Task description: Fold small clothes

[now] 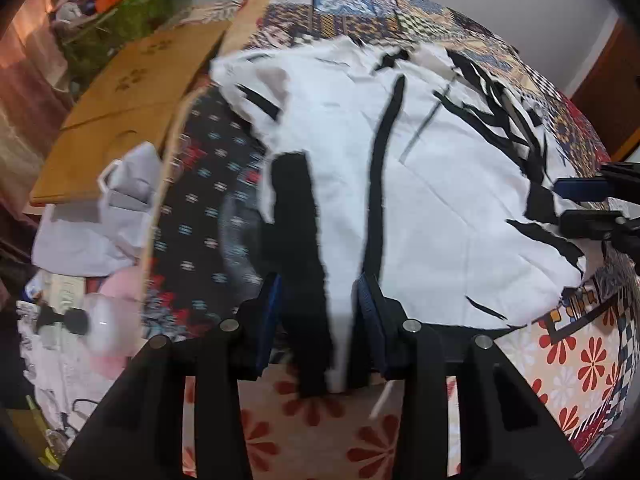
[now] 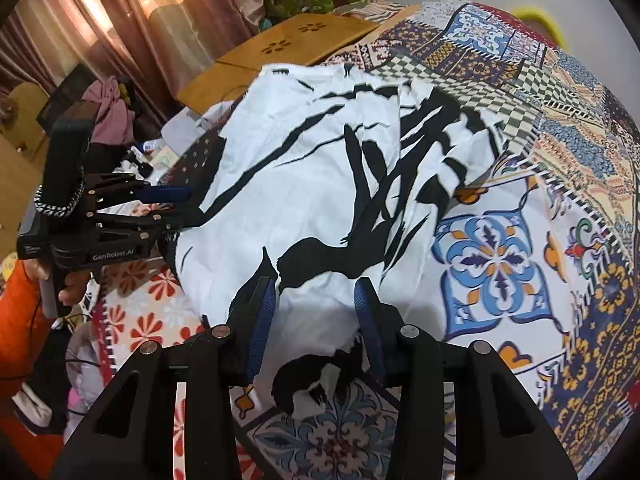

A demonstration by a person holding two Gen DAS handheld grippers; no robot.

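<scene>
Patchwork bedspread (image 2: pixel 500 248) under a white garment with black streaks (image 1: pixel 440 208), both grippers at its near edge.

Garment lies spread and rumpled on the bedspread; its hem hangs loose between the blue pads of the left gripper (image 1: pixel 320 304) and right gripper (image 2: pixel 316 300), both part-open, pads not pressing cloth. Wooden board (image 1: pixel 132 92), white bag (image 1: pixel 120 200) and clutter sit beyond the bed's left edge; curtains (image 2: pixel 100 20) behind. Grippers tilt steeply down; a hand (image 2: pixel 74 284) grips the left one's handle.
</scene>
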